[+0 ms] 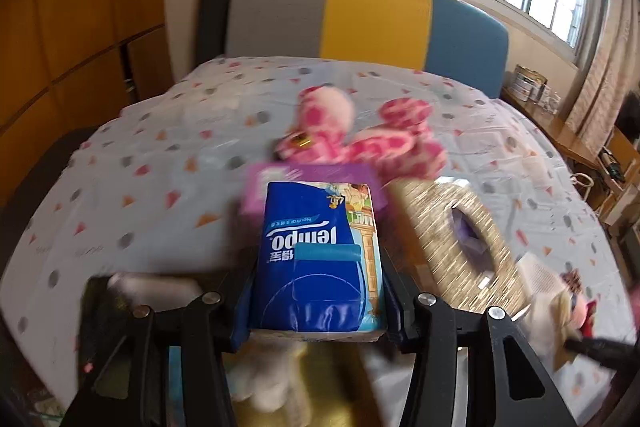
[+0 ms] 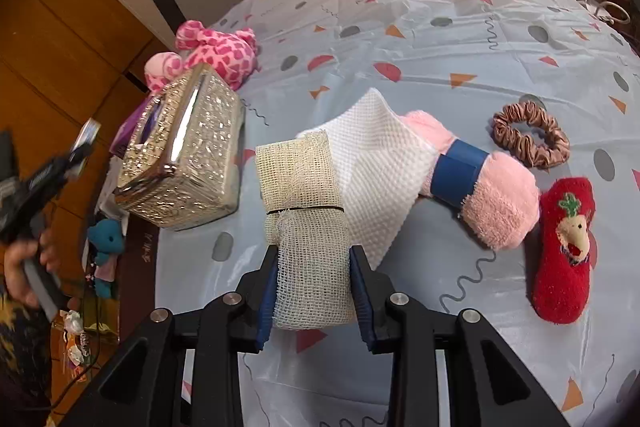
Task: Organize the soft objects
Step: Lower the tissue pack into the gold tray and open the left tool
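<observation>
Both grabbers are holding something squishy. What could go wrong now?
1. The left gripper pinches only the near end of the blue tissue pack, so it might sag or slip.
2. The gauze roll in the right gripper touches the white mesh cloth and could drag it.

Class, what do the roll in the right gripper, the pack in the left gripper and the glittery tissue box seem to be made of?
Roll: loosely woven beige gauze; open mesh and frayed threads show. Pack: glossy printed plastic film, probably over soft tissues; it shines. Tissue box: hard shell faced with tiny mirror-like tiles, likely rhinestone or glass; material underneath unclear.
</observation>
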The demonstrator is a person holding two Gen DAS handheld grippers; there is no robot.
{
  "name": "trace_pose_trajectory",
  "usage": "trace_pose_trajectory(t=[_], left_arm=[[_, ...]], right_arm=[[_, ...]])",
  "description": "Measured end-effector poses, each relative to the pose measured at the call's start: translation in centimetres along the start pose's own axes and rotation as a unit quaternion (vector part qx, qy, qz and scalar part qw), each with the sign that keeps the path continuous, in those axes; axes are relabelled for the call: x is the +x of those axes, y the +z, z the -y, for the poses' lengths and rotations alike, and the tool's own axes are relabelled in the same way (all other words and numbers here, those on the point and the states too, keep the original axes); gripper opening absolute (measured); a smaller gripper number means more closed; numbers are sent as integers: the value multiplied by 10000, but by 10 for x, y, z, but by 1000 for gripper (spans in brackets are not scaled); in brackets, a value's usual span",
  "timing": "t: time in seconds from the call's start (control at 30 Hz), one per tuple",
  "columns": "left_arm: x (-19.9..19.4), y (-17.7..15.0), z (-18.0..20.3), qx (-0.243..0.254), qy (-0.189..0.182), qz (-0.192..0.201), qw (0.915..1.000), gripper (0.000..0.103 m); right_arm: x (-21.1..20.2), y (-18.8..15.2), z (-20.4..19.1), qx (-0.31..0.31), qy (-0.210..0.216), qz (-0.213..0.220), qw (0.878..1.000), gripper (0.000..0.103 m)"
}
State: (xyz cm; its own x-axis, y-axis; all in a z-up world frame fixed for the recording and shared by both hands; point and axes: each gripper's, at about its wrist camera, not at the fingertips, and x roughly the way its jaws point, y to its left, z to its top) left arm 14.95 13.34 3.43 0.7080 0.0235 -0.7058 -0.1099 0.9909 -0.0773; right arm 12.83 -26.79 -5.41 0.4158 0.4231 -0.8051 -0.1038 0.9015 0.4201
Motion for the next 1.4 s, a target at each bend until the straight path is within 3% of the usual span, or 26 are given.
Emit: trace_pose_trajectory(t=[0.23, 0.57, 0.8, 1.13, 1.3, 1.4], left_arm=[[-36, -56, -41, -164, 346, 111, 9992, 52], [-58, -112, -60, -254, 605, 73, 9978, 53], [-64, -127, -71, -286, 670, 68, 9973, 53], [-77, -128, -99, -703, 647, 138, 9953, 53], [-88, -126, -115, -876, 718, 238, 9933, 53], [-95, -127, -120, -882, 743, 276, 9929, 53]], right_arm=[[10, -3, 0, 4, -183, -198, 9996, 33], [13, -4, 3, 107, -502, -208, 9985, 33], [10, -6, -3, 63, -731, -31, 9973, 33], [-14, 10, -19, 238, -892, 710, 9932, 33], [-8, 36, -44, 111, -1059, 828, 9909, 33], [-2, 69, -60, 6, -1299, 908, 9874, 33]])
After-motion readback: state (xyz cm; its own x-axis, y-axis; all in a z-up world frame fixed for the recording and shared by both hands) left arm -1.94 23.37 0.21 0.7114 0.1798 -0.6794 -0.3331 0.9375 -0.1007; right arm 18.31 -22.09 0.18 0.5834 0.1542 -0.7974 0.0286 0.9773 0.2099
